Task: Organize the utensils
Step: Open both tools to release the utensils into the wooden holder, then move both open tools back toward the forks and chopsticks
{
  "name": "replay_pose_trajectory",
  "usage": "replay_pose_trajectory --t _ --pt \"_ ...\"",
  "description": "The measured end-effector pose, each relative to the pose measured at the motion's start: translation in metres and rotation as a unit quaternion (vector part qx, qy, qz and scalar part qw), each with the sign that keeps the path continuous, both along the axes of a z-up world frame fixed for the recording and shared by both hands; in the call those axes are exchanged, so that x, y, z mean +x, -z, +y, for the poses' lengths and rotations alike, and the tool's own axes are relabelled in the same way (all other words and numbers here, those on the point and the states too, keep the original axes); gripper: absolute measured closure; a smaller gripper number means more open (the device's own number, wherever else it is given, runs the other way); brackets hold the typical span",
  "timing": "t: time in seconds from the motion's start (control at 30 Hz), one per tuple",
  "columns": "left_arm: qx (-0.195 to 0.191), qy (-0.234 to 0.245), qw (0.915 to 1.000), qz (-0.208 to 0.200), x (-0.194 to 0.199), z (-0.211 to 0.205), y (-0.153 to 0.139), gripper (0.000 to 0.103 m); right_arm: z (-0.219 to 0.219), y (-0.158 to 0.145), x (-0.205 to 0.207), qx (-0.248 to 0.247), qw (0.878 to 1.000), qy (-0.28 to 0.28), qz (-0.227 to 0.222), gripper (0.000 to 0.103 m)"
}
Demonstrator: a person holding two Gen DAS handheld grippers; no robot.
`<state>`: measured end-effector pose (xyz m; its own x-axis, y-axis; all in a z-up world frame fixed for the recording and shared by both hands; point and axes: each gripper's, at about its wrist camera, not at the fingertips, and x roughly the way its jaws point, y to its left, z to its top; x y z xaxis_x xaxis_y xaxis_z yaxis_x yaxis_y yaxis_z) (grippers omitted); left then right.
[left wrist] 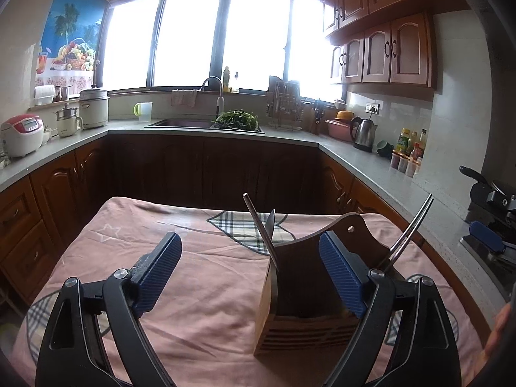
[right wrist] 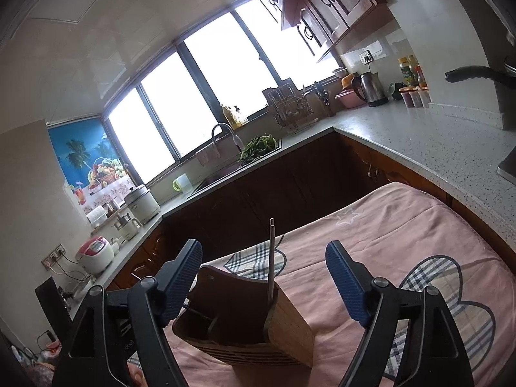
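A wooden utensil holder [left wrist: 300,293] stands on the table's pink cloth [left wrist: 193,258]. A thin metal handle [left wrist: 258,222] and a blade tip [left wrist: 271,224] lean out of its left side. A pair of metal chopsticks [left wrist: 414,229] leans out to the right. My left gripper [left wrist: 250,242] is open with nothing between its pads, and its right finger overlaps the holder. In the right wrist view the holder [right wrist: 277,322] sits low between the fingers with one metal rod [right wrist: 271,258] upright. My right gripper [right wrist: 263,248] is open and empty above it.
A grey counter [left wrist: 371,164] wraps around the room, with a sink [left wrist: 180,124] holding greens [left wrist: 237,119], a kettle [left wrist: 362,133], a rice cooker [left wrist: 22,133] and bottles [left wrist: 409,148]. A dark pan handle [right wrist: 474,74] juts out at the right. A hand [left wrist: 500,332] shows at the right edge.
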<state>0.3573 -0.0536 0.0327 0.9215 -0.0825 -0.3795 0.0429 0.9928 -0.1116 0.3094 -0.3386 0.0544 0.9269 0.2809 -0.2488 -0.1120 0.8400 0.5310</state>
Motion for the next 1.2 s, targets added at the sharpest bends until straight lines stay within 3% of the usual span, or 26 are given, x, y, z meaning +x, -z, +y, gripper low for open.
replay_pose_trajectory --t 0.47,1.2 --pt "-0.038 0.019 0.9983 0.038 -0.076 0.039 0.004 0.012 0.0 0.015 -0.072 0.006 1.0 -0.014 0.017 0.016" --pt "-0.07 0.029 0.9876 0.137 -0.154 0.057 0.066 0.012 0.011 0.079 -0.153 0.002 0.995 -0.029 0.093 0.016"
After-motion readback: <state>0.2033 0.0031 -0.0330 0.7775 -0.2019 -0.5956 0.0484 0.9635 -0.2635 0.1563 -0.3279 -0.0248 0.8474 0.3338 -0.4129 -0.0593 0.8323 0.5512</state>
